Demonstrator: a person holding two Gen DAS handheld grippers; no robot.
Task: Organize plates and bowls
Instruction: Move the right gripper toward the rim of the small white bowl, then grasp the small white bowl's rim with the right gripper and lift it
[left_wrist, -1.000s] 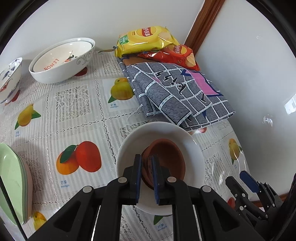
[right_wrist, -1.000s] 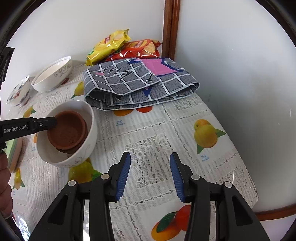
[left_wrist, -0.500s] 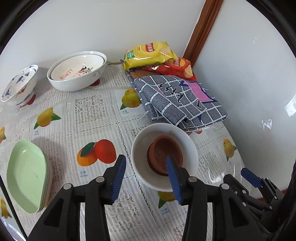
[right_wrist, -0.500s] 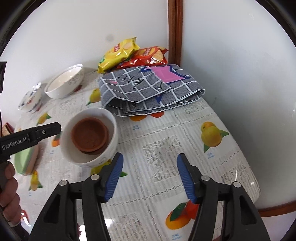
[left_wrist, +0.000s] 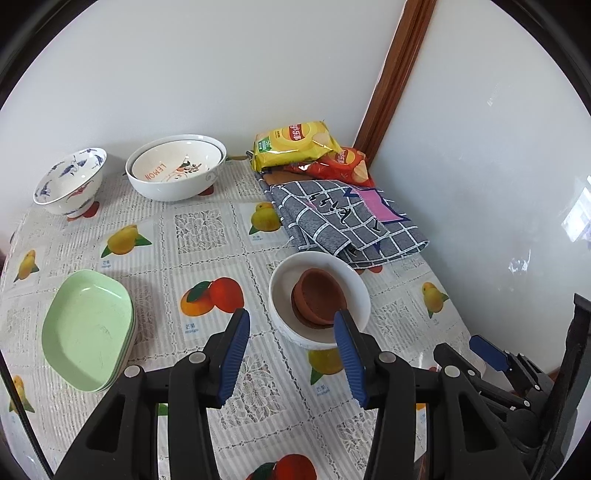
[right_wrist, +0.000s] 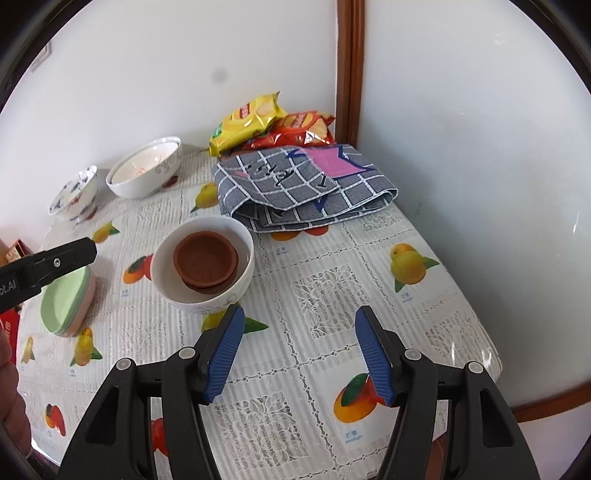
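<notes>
Terracotta bowls (left_wrist: 320, 297) nested in white bowl (left_wrist: 280, 295) mid-bench (left_wrist: 207, 236), stacked to save space. Left gripper (left_wrist: 291, 349) jaws just opened, empty; right gripper (right_wrist: 300, 349) likewise released, empty.

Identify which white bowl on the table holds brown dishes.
The plain white bowl beside the grey cloth, with stacked brown dishes inside. The big bowl at the wall nests a "LEMON" bowl; the blue-patterned bowl looks empty.
</notes>
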